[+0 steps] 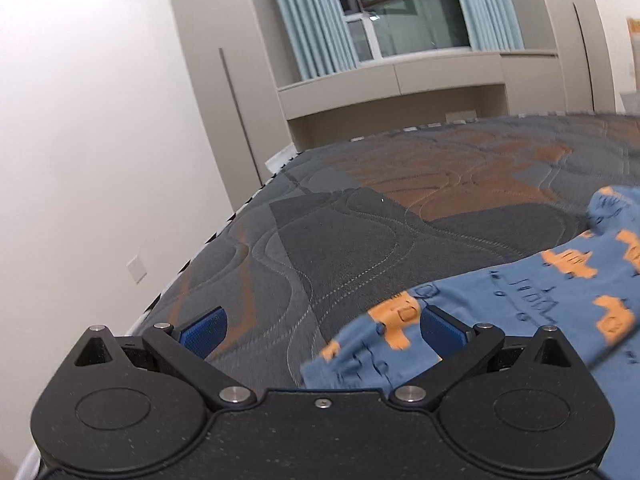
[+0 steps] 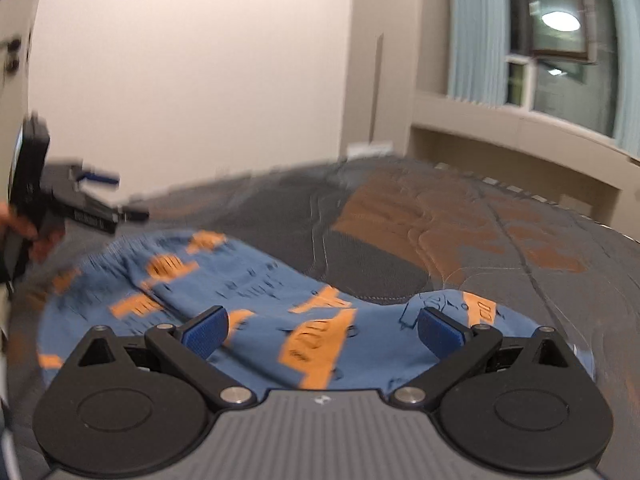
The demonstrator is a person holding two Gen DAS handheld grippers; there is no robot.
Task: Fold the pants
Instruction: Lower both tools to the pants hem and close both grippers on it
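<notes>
A pale-walled bedroom with built-in cupboards (image 1: 224, 80), blue curtains (image 1: 308, 16) and a dark window (image 1: 400, 4) surrounds a bed (image 1: 360, 216) whose quilted grey and orange mattress fills the lower half of both views. On it lie the pants (image 2: 256, 280), blue with an orange vehicle print, spread loosely and rumpled rather than flat; in the left wrist view they reach in from the right and one end sits low between the fingers. The left gripper (image 1: 322, 330) is spread wide with nothing in it, its right pad just beside or touching the cloth. The right gripper (image 2: 322, 330) is also wide apart and empty, hovering over the middle of the fabric. In my judgement the main risk is a poor pinch: closing on a bunched ridge could catch only one layer, or two legs at once, and drag the garment into a twisted fold. The soft mattress may also give under a press and let the fingers snag the quilting. Both views are blurred, so the seams and waistband are hard to place. Nothing else lies on the bed; only the left gripper, seen at the far left of the right wrist view, is close enough to crowd the reach.
</notes>
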